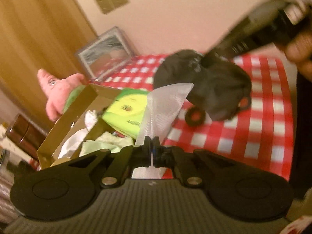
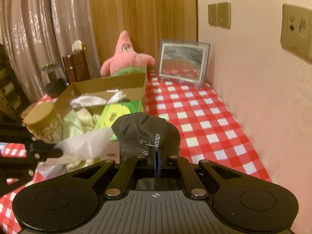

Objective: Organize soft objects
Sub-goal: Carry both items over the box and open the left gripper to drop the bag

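The black cap (image 2: 148, 130) hangs pinched in the right tool (image 2: 156, 156) above the checked worktop (image 2: 204, 120), beside the cardboard box (image 2: 109, 83). The left tool (image 1: 151, 146) is clamped on a white cloth (image 1: 163, 105).

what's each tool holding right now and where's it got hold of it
Left tool: shut on a white cloth, pinched at its lower end. Right tool: shut on a black cap, near the embroidered lettering.

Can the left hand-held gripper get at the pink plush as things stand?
Probably not: the left hand-held gripper is shut on a white cloth, and the cardboard box stands in front of the pink plush.
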`<state>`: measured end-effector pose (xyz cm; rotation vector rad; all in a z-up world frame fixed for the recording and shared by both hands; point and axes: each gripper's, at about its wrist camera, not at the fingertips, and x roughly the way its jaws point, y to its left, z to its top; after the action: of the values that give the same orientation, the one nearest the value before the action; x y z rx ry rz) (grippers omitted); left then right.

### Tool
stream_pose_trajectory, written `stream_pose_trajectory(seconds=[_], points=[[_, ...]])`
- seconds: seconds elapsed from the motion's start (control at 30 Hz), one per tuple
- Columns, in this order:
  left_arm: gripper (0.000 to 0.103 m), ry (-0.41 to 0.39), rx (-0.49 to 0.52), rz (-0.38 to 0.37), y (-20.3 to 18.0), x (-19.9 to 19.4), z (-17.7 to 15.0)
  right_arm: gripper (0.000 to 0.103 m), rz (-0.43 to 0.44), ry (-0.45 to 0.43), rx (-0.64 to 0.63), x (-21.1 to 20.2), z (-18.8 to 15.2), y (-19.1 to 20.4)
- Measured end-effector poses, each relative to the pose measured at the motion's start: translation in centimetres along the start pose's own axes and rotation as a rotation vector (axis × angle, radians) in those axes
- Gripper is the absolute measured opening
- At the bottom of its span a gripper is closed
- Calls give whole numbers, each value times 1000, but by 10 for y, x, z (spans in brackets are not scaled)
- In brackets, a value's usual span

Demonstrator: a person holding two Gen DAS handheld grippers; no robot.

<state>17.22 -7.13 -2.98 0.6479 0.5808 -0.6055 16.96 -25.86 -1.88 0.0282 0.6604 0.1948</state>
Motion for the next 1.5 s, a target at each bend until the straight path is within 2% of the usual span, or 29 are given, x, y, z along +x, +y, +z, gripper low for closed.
stream_pose_trajectory(seconds=[0.37,0.57,0.83,1.1,1.27,1.5], points=[[2,-87,-198,9,66,-45,43,2,40,-87,-27,-25,45,13],[2,-96,-258,59,119,-49,61,2,107,-117,-44,-15,77,24],[2,-66,-279,137,186,-17,63,2,162,-141,-59,35,128,34],[2,-31,-335,167,234,35,44,2,205,-131,-38,108,167,41],[2,-6,-386,162,258,65,28,2,230,-118,-9,148,178,45],[2,43,-382,191,270,96,5,2,247,-107,8,186,181,52]])
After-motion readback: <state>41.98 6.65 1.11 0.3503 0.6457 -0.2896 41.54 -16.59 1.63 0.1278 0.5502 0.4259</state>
